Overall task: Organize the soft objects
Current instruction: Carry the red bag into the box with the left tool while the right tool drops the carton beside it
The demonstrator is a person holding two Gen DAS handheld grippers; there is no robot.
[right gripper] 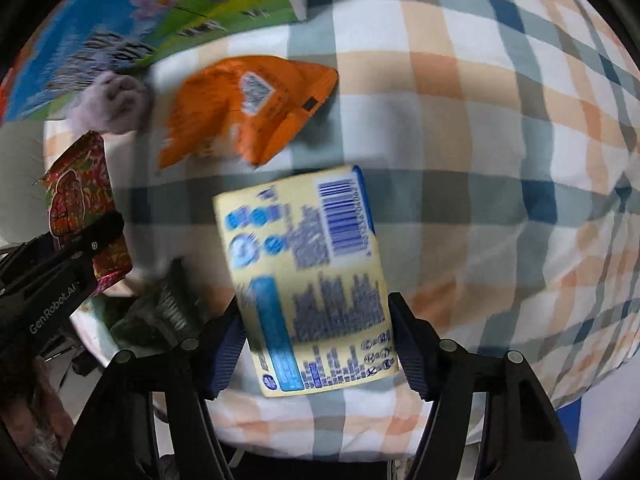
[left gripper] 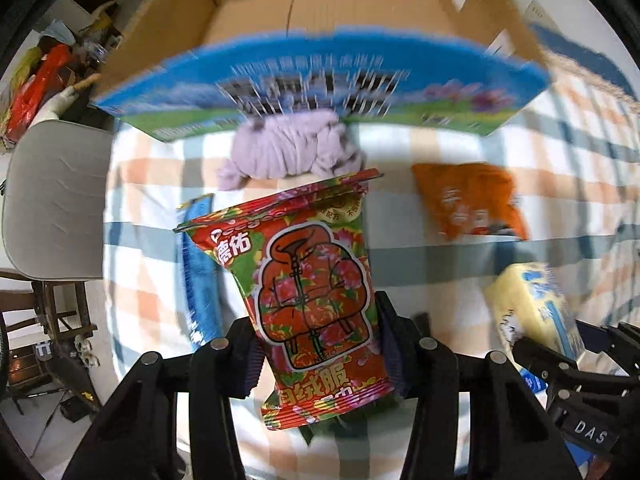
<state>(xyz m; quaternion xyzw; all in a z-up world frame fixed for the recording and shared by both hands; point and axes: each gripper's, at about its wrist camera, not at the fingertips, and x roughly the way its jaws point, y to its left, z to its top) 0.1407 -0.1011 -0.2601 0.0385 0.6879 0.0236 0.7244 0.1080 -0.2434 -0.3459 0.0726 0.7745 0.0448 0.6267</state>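
Left tool (left gripper: 316, 344) clamped on red floral packet (left gripper: 308, 292), right tool (right gripper: 316, 344) clamped on yellow pack (right gripper: 308, 276)

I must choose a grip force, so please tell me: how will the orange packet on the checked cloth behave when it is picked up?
The orange packet looks crumpled and creased, so it is probably floppy and light. Its film surface seems smooth, so it may slip between the pads. It lies flat on the checked cloth, so rolling seems unlikely.

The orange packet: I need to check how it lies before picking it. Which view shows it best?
The right wrist view: the orange packet lies fairly central on the checked cloth, whole, crumpled, its label showing. The left wrist view shows the same packet smaller, off right and blurrier, beyond the red floral pack.
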